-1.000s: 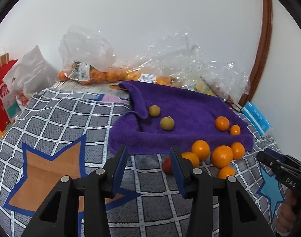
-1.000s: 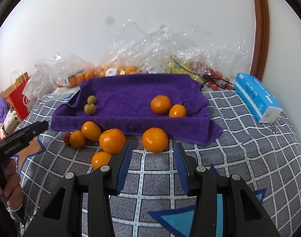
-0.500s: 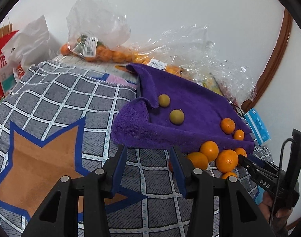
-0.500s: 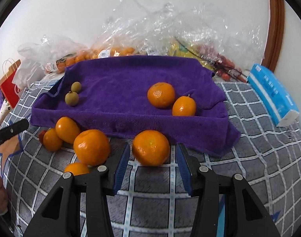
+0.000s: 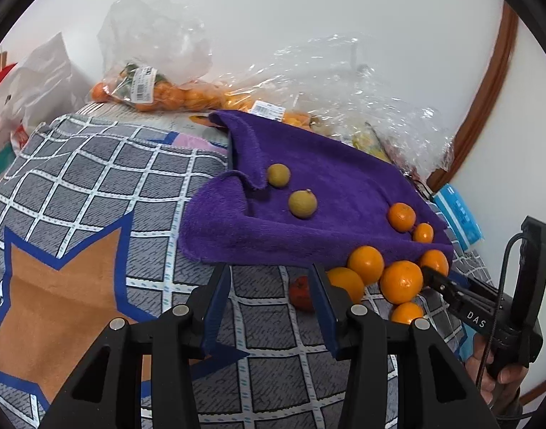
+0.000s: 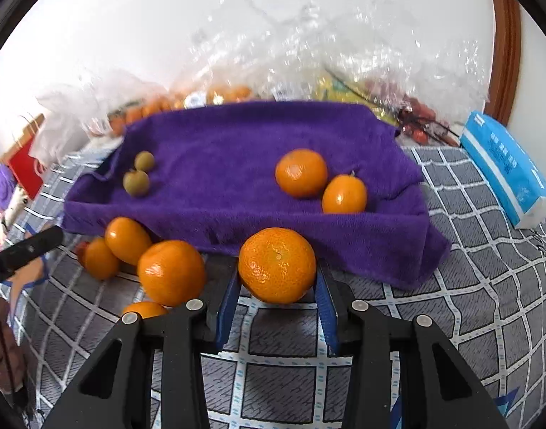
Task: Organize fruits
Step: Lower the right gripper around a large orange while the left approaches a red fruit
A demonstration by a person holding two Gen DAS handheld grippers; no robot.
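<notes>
Sorted so far, on the rumpled purple terry towel [image 6: 237, 150]: two small round olive-green fruits [image 6: 136, 182] side by side near its left end, and two orange mandarins, one round [image 6: 301, 172] and one smaller and oval [image 6: 344, 194], touching near its right end.

Unsorted, on the grey checked bedspread with star patches [image 6: 469, 279] just in front of the towel's near edge: a cluster of four orange mandarins [image 6: 171, 271] to the left, with a small red fruit [image 5: 301, 292] beside them, partly hidden.

In hand: one large dimpled orange mandarin [image 6: 277, 265], lying on the bedspread at the towel's edge, between the blue pads of the right tool [image 6: 276, 287]. The jaws are closing on it; both pads appear to reach its sides, though a firm clamp cannot be confirmed.

Left tool [image 5: 269, 302]: jaws apart, nothing between them, hovering over the bedspread short of the towel.

Background, against the wall: clear plastic bags of further orange fruit [image 5: 155, 89]; a blue tissue pack [image 6: 505, 171] at the right.

Assessment: four pieces placed, grouped by kind; roughly six loose pieces left. Task likely under half done.
</notes>
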